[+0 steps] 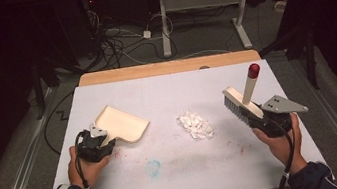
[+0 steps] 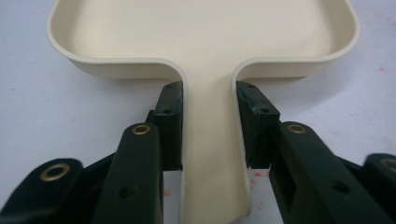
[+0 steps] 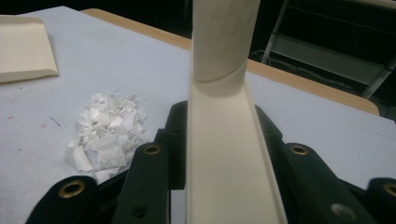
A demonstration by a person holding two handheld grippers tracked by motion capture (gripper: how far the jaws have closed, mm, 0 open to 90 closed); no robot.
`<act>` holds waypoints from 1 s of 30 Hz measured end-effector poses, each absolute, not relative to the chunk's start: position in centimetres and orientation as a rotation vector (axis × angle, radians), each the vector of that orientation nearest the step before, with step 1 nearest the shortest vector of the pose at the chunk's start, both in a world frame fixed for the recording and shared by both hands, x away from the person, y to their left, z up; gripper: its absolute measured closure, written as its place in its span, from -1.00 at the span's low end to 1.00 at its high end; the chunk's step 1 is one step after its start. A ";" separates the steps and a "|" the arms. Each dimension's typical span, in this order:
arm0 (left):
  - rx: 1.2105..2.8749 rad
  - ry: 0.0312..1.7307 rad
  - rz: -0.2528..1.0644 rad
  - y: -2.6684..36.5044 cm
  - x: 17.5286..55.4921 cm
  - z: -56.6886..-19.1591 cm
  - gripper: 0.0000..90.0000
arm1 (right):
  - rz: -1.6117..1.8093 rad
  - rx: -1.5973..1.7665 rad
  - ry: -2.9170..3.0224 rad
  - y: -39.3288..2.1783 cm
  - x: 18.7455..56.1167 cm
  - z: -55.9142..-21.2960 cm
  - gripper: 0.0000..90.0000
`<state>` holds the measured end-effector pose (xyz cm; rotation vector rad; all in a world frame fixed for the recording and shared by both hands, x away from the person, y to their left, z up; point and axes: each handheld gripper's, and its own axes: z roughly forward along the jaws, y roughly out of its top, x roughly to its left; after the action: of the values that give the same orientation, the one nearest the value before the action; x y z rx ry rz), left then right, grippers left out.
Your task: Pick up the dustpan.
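Left gripper pinching the dustpan by its handle; jaws clamping the stem from both sides, pads pressing flat on its edges, just behind where the pan widens. Pan body lying straight ahead of the jaws, flat on the table, open mouth facing away from the gripper twd the middle. Faint blue smudge sitting on the table surface nearer the person, between both grippers.

Pile of white paper scraps lying mid-table, apart from both tools; in the right gripper view, scraps sitting ahead & left of the jaws, dustpan corner showing farther off.

Right gripper gripping the brush; jaws squeezing its cream back from both sides, round handle rising up from between them, red cap at top. Bristles pointing twd the scraps, not touching them.
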<state>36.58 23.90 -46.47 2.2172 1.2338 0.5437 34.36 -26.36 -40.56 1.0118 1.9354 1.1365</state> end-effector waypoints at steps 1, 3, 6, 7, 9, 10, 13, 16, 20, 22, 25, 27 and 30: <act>2.221 1.223 0.536 23.8 36.5 -46.4 0.42 | 1.135 1.013 1.937 -26.4 34.4 -40.6 0.50; 2.223 1.203 0.521 23.7 36.3 -46.2 0.42 | 1.135 1.019 1.939 -26.4 34.5 -40.7 0.50; 2.237 1.168 0.510 23.4 36.0 -46.0 0.42 | 1.138 1.018 1.941 -26.5 34.6 -40.8 0.50; 2.244 1.153 0.502 23.3 35.8 -46.0 0.42 | 1.139 1.021 1.940 -26.6 34.6 -40.8 0.50; 2.259 1.124 0.502 22.9 35.5 -45.9 0.42 | 1.148 1.024 1.942 -26.7 34.7 -40.8 0.50; 2.265 1.111 0.502 22.8 35.3 -45.9 0.42 | 1.152 1.027 1.942 -26.7 34.7 -40.9 0.50; 2.280 1.070 0.491 22.4 34.9 -45.7 0.42 | 1.158 1.033 1.940 -26.8 34.9 -41.0 0.50; 2.298 1.038 0.482 21.9 34.6 -45.6 0.42 | 1.165 1.052 1.937 -26.9 35.0 -41.1 0.50; 2.311 1.003 0.451 21.5 34.4 -45.5 0.42 | 1.156 1.050 1.945 -26.9 35.2 -41.1 0.50; 2.324 0.985 0.437 21.2 34.3 -45.6 0.41 | 1.160 1.044 1.947 -26.9 35.3 -41.2 0.50; 2.341 0.966 0.428 20.9 34.1 -45.6 0.41 | 1.191 1.033 1.938 -26.8 35.2 -41.3 0.50; 2.343 0.953 0.414 20.7 34.1 -45.6 0.41 | 1.190 1.031 1.941 -26.7 35.3 -41.3 0.50; 2.349 0.935 0.408 20.5 33.9 -45.5 0.41 | 1.192 1.036 1.943 -26.5 35.5 -41.6 0.50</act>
<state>33.91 20.50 -45.46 2.3490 0.9350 0.4077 35.54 -26.51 -41.59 1.0358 1.9430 1.1921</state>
